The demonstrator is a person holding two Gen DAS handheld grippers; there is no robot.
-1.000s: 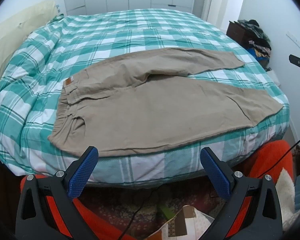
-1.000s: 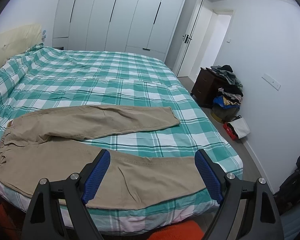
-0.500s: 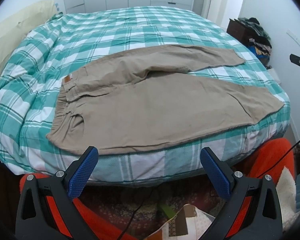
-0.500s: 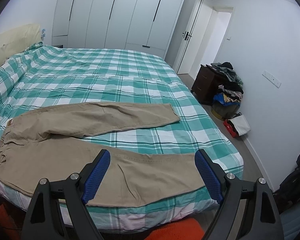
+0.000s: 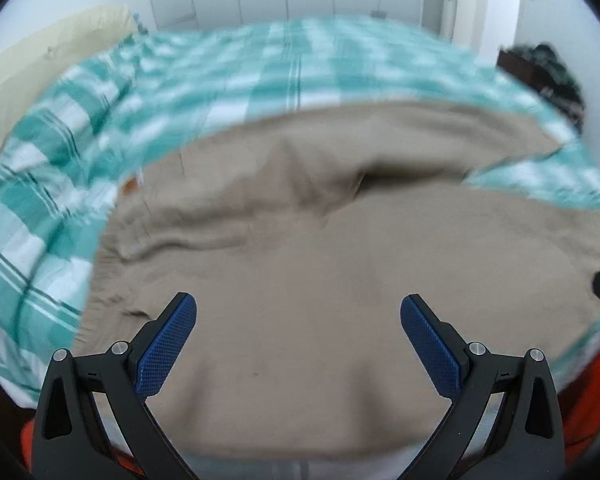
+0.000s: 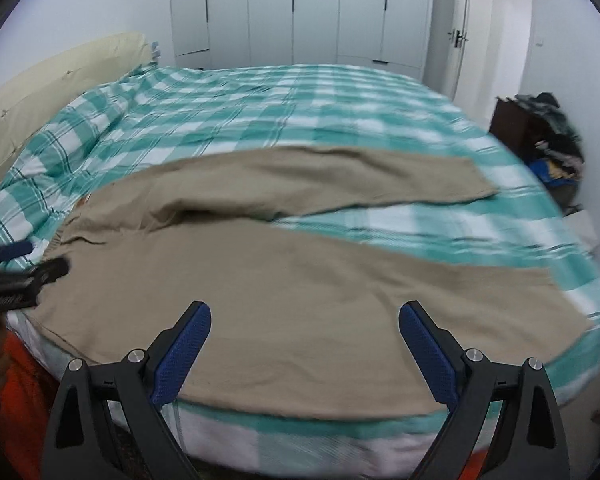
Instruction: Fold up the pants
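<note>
Beige pants (image 5: 300, 240) lie spread flat on a green-and-white checked bed cover (image 6: 260, 104), waistband to the left, both legs running right. My left gripper (image 5: 298, 302) hovers open just above the seat of the pants near the bed's front edge, its view blurred. My right gripper (image 6: 305, 308) hangs over the near leg (image 6: 340, 300); its jaws are opening and nothing sits between them. The left gripper's fingers (image 6: 48, 270) show at the far left of the right wrist view, by the waistband.
A cream pillow (image 6: 60, 76) lies at the bed's far left. White wardrobes (image 6: 300, 12) and a door (image 6: 492, 36) stand behind. A dark cabinet piled with clothes (image 6: 540, 128) is at the right. Orange fabric (image 6: 20, 400) sits below the bed's front edge.
Both grippers have dropped and closed in on the pants, which now fill more of each view. The right jaws stand slightly wider. The pants have not moved.
</note>
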